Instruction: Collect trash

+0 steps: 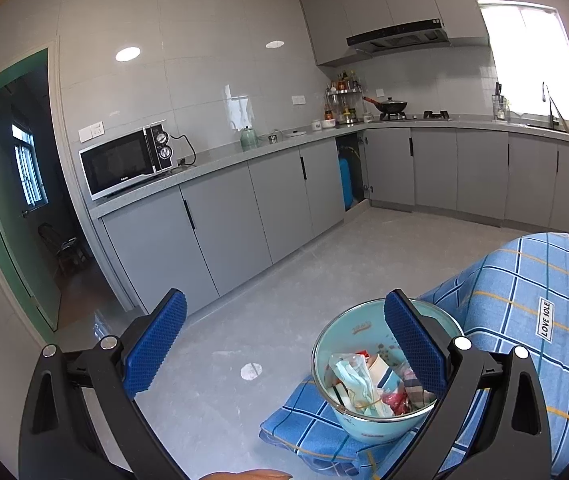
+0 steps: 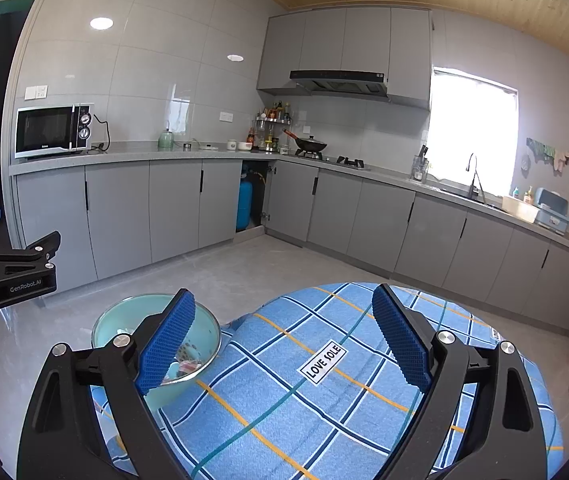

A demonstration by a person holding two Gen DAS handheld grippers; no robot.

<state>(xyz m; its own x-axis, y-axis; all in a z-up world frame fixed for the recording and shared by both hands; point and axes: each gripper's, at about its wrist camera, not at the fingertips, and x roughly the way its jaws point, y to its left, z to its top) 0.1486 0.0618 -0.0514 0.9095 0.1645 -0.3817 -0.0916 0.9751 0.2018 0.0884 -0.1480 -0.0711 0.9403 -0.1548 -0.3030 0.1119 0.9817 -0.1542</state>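
Both claws agape; trash-filled bowl (image 1: 368,384) on tablecloth (image 2: 304,380).

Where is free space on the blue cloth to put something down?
The checked cloth is bare around the label, right of the bowl. It is crowded only at the bowl, full of trash. Both the left gripper and right gripper are open.

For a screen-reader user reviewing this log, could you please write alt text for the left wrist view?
The open left gripper hovers over a pale blue basin full of wrappers and paper trash, which sits on a blue plaid cloth. Behind lie grey kitchen cabinets and a microwave.
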